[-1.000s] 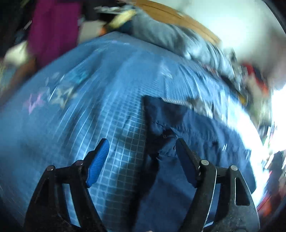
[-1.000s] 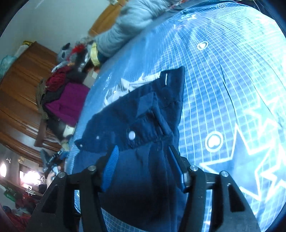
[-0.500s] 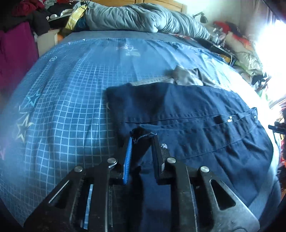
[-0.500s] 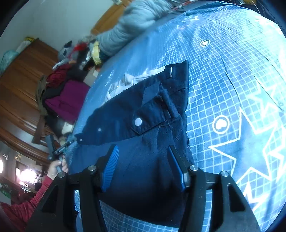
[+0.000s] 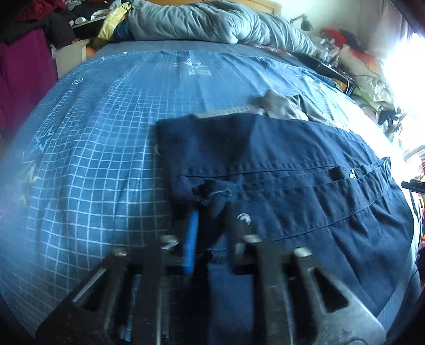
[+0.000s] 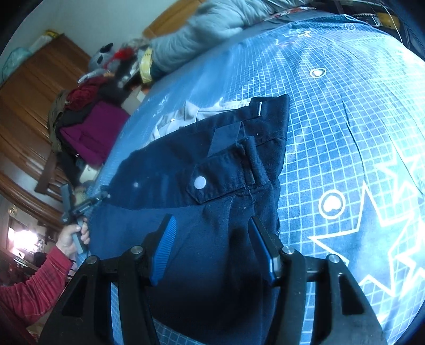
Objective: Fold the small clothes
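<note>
Nearest in the left wrist view, the left gripper [image 5: 209, 212] has its two fingers drawn close together, pinching a bunched corner of one pair of navy shorts [image 5: 292, 169]. A frayed dark tuft of fabric rises between the fingers. One blue ribbed pad [image 5: 191, 238] is visible on the left finger; the other finger is blurred.

In the right wrist view, the right gripper [image 6: 212, 238] hovers over the same navy shorts [image 6: 212, 164] with its jaws spread wide. Two blue pads [image 6: 163, 249] show, one on each finger, and the fabric between them is not pinched.

The shorts lie spread flat on one blue grid-pattern bedsheet [image 5: 93, 159], toward its right half in the left wrist view. Countable details on the shorts: one waistband flap, one pale snap button [image 6: 200, 182], one belt loop [image 6: 259, 108].

Just beyond the shorts, touching their far edge, lies one crumpled grey garment [image 5: 287, 106].

The person's left hand [image 6: 73, 234], in a red sleeve, is seen at the far side of the shorts, holding the left gripper's handle.

At the head of the bed lies one light blue-grey quilt [image 5: 212, 21]. Beside the bed, a pile of clothes includes one magenta item [image 6: 93, 132], in front of one wooden wardrobe [image 6: 34, 87].
</note>
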A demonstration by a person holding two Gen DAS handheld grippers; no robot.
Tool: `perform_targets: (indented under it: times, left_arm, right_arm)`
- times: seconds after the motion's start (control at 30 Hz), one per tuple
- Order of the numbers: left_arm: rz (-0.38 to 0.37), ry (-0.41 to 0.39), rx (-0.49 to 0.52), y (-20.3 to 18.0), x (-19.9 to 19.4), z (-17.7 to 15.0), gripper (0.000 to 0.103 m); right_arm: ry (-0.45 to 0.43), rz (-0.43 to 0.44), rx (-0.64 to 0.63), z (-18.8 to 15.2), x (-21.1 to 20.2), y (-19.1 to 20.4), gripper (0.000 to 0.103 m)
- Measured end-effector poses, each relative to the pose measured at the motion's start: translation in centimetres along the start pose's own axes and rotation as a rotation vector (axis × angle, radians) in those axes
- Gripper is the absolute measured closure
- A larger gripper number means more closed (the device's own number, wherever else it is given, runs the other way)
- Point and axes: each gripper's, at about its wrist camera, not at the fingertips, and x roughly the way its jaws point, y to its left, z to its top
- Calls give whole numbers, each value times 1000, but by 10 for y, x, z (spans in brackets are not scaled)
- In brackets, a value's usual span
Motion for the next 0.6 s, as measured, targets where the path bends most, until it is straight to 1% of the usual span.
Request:
perform_targets:
  times: [0.07, 0.17, 0.27, 0.33, 0.37, 0.53, 0.6]
  left_arm:
    - [-12, -18, 0, -2, -3, -1, 94]
    - [-7, -18, 2, -2, -2, 0, 94]
    - [-1, -13, 5, -3, -1, 0, 94]
    - [4, -13, 7, -4, 0, 0, 94]
    - [6, -13, 7, -4, 0, 1, 94]
    - [10, -15, 4, -5, -1, 2, 94]
    - [14, -17, 4, -5, -1, 2, 94]
  right_arm:
    - [-7, -42, -51, 4, 0, 6, 41]
    - [-18, -103, -138, 12, 2, 13, 41]
    - [-18, -192, -228, 23, 13, 18, 41]
    - [-18, -226, -260, 29, 22, 17, 41]
    - [-16, -238, -270, 33, 28, 15, 41]
    - [29, -233, -263, 44, 57, 3, 42]
    - [26, -225, -249, 44, 60, -1, 54]
